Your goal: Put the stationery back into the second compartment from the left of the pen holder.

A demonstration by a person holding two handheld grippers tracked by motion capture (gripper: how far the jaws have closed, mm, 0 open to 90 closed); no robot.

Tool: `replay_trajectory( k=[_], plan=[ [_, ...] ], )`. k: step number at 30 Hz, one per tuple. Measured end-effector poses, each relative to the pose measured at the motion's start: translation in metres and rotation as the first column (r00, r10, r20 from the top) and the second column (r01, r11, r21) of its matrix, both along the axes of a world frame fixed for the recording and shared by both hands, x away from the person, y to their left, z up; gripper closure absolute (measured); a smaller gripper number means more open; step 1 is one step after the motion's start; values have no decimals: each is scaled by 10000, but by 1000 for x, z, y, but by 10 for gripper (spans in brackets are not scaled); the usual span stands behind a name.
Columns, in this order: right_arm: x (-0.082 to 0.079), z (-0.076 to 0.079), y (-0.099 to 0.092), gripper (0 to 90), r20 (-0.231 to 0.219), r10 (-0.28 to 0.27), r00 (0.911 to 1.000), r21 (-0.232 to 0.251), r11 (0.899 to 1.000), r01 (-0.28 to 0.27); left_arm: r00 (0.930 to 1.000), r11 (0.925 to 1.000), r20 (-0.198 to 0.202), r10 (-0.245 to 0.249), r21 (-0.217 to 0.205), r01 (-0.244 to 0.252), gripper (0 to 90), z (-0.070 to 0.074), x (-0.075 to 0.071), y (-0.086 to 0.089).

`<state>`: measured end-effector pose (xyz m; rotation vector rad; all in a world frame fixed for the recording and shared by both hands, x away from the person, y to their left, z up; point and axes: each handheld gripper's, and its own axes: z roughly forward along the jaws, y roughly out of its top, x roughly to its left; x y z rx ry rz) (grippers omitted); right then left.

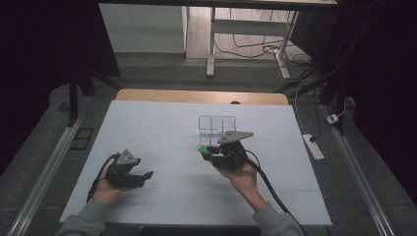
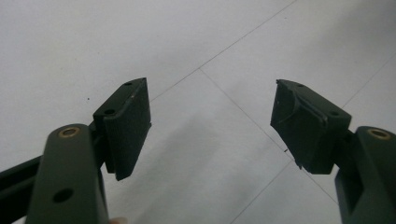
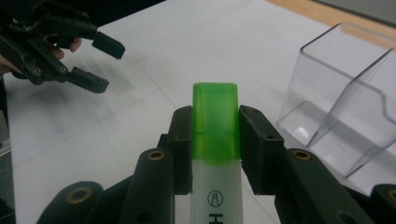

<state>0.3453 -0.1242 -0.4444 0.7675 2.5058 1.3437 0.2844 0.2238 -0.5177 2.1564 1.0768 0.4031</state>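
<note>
**Green-capped highlighter held in the right gripper, left gripper waiting open**

In the high view, the right gripper (image 1: 209, 152) is a little right of the middle of the white table (image 1: 147, 128). The person's right hand (image 1: 243, 178) holds it from about 5 o'clock, and the jaws point toward 9 o'clock. Between the jaws is a highlighter (image 1: 202, 150), of which the green cap shows as a small green spot at the tip.

The right gripper view shows the grip more clearly. The two black pads (image 3: 256, 149) press on both sides of the highlighter (image 3: 215, 154), just where the green cap meets the white body. The cap sticks out toward 12 o'clock beyond the pads, and the white body with black print goes down toward 6 o'clock. The jaws are closed tight on it.

A clear plastic holder (image 1: 217, 124) stands on the table at about 12 o'clock from the right gripper, near it but not touching. In the right gripper view this holder (image 3: 345, 102) is at 2 o'clock from the cap, and a slanted divider is visible inside.

The left gripper (image 1: 145, 176) is at about 8 o'clock from the right one, well apart, held by the left hand (image 1: 105, 189). In the left gripper view its jaws stand wide, with only the bare white table (image 2: 210, 130) between them.
</note>
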Motion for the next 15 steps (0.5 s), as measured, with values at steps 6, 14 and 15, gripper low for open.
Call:
replay_trajectory(
  k=[6, 14, 15],
  plan=[
    [2, 7, -4, 666, 398, -181, 9990, 179, 9997, 174, 10000, 10000, -21, -23, 55, 23, 285, 0, 0, 0],
    [8, 16, -10, 666, 839, -332, 9959, 713, 9971, 273, 10000, 9999, 12, 31, 127, -31, 284, 0, 0, 0],
    [9, 17, -12, 666, 892, -379, 9953, 713, 9970, 316, 10000, 9999, 40, 52, 114, -53, 284, 0, 0, 0]
  ],
)
